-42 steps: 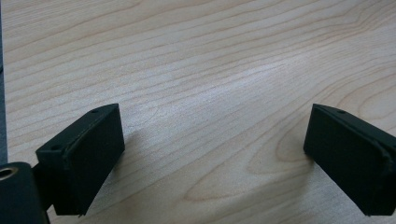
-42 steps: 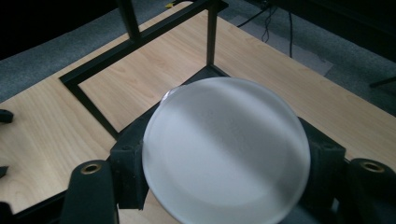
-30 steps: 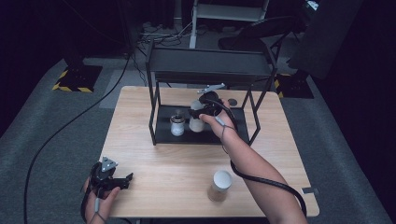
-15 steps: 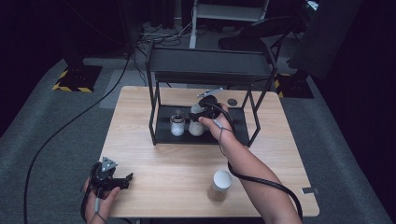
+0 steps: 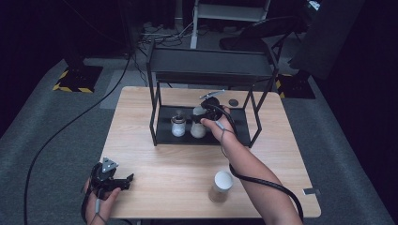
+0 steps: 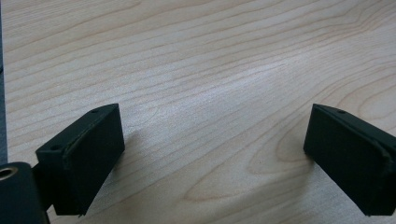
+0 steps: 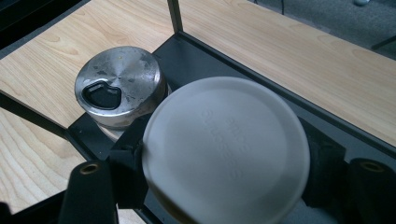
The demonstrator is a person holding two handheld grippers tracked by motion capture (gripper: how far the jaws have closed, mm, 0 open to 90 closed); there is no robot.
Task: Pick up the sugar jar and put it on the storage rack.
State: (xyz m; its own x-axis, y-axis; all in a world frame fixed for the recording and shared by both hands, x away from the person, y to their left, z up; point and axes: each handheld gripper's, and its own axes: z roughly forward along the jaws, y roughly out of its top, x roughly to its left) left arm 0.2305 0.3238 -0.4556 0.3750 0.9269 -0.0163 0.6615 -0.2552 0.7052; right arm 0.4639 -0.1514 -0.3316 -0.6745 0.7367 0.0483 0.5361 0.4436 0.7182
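A white-lidded jar (image 7: 226,144) stands on the bottom shelf of a black metal rack (image 5: 209,70), close beside a jar with a metal shaker lid (image 7: 119,86). My right gripper (image 5: 201,116) reaches under the rack's top. Its black pads sit against both sides of the white lid. The jaws have just been opening slightly with the jar still between them. Near the table's front left corner my left gripper (image 5: 112,180) rests low with its jaws wide apart. In the left gripper view only bare wood lies between those jaws (image 6: 210,158).
Another white-lidded jar (image 5: 221,185) stands alone on the wooden table (image 5: 155,159) near the front, by the right forearm. A small dark disc (image 5: 233,102) lies behind the rack. The rack's posts and top shelf hem in the right gripper.
The right gripper has brought the white-lidded jar down a little, beside the metal-lidded jar on the shelf. The left gripper has stayed where it was.
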